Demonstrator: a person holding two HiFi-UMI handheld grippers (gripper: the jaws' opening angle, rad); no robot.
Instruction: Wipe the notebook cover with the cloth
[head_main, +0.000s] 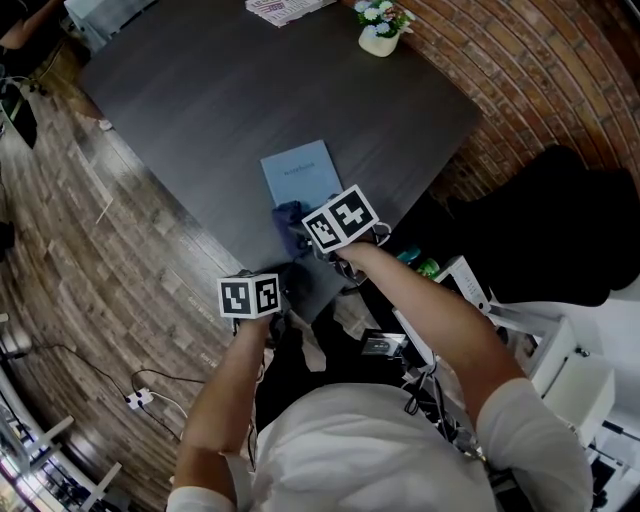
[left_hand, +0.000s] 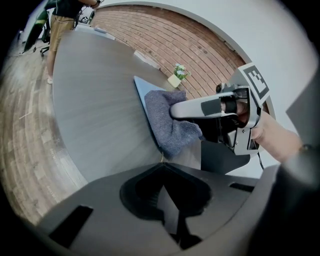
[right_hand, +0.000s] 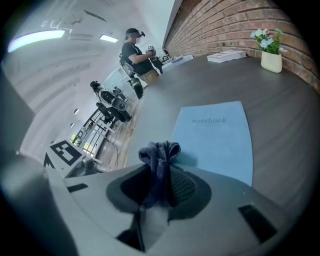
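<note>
The light blue, soft-cover notebook (head_main: 302, 176) lies flat on the dark grey wooden table (head_main: 200, 110), near the middle of the head view and close to the table's lower edge. Its printed title faces up in the right gripper view.

The right gripper (right_hand: 158, 184) is clamped on a dark blue terry cloth (right_hand: 159, 154). The cloth runs up between the two jaws, and its bunched end sticks out beyond the tips, over the lower left corner of the notebook (right_hand: 216, 140). In the left gripper view the cloth (left_hand: 169, 125) hangs under the right gripper (left_hand: 200, 108) and spreads over the near end of the notebook (left_hand: 140, 89), apparently resting on the cover. In the head view the right gripper (head_main: 325, 228) sits just below the notebook, with the cloth (head_main: 289, 219) at the cover's lower edge.

The left gripper (left_hand: 164, 186) has its jaws together with nothing between them. In the head view it (head_main: 262, 293) is at the lower left of the right gripper, by the table's edge and clear of the notebook and the cloth.

A small white vase of flowers (head_main: 379, 30) stands at the top of the head view beside the red brick wall (head_main: 540, 70), well apart from the notebook. A flat white stack of printed paper (head_main: 285, 9) lies at the top edge of the frame. In the upper left of the right gripper view a person (right_hand: 135, 50) is at the table's far end.
</note>
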